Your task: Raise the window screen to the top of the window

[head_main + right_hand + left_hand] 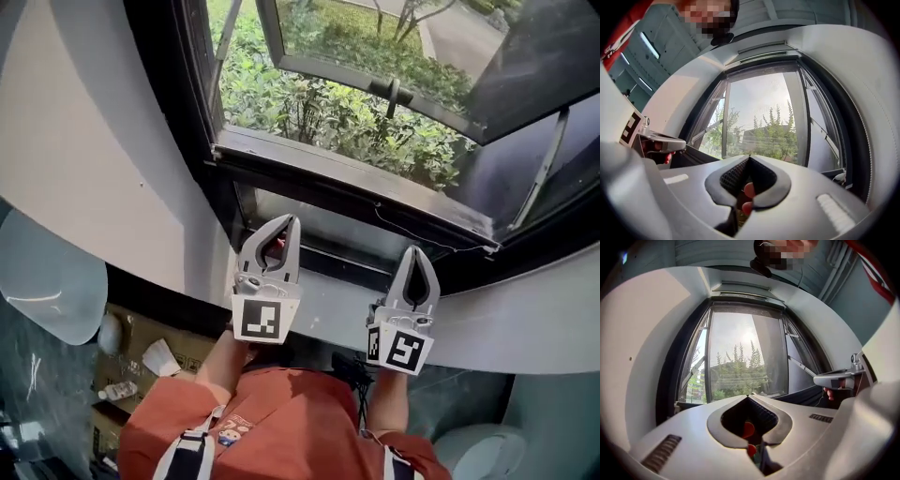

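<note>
Both tongs are shut tight and hold nothing. The left tongs [289,223] and right tongs [415,251] point at the window's bottom rail [328,255], just past their tips. It runs sideways, and the left is nearer. The window screen is hard to see; it may sit low there.

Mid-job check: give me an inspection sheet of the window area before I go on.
Surface: white sill, bare beneath both grippers.
Job's things: window open, sash swung outward; screen cannot be made out.
Clutter: cardboard box and a bottle, low at left.
Grippers: left gripper and right gripper shut, empty, above the sill.
Cables: thin cord along the window's bottom edge.
Surroundings: shrubs outside.
</note>
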`<act>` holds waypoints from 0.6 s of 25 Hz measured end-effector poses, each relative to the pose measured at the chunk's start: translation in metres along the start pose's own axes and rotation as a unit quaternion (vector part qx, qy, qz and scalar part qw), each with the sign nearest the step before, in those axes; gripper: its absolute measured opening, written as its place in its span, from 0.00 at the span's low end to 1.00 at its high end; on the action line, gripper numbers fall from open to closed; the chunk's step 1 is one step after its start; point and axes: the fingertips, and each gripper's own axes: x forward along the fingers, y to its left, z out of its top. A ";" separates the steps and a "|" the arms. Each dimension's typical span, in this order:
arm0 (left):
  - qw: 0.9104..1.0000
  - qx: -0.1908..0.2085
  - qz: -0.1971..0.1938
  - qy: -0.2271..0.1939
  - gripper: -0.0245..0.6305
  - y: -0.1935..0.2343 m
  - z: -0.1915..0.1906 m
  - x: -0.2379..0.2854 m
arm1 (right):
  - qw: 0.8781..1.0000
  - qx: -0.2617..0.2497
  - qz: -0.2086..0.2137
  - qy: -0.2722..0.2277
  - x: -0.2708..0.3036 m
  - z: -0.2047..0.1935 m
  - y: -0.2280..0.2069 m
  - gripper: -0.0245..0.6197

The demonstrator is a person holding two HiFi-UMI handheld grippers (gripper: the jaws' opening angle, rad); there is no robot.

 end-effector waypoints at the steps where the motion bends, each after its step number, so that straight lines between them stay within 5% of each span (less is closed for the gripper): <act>1: 1.000 0.000 -0.007 -0.001 0.05 -0.001 0.000 0.005 | 1.000 -0.002 -0.007 0.001 0.002 0.000 -0.003 0.05; 15: 0.998 0.002 -0.055 0.006 0.05 -0.021 -0.008 0.053 | 0.998 -0.017 -0.057 0.007 0.011 -0.008 -0.045 0.05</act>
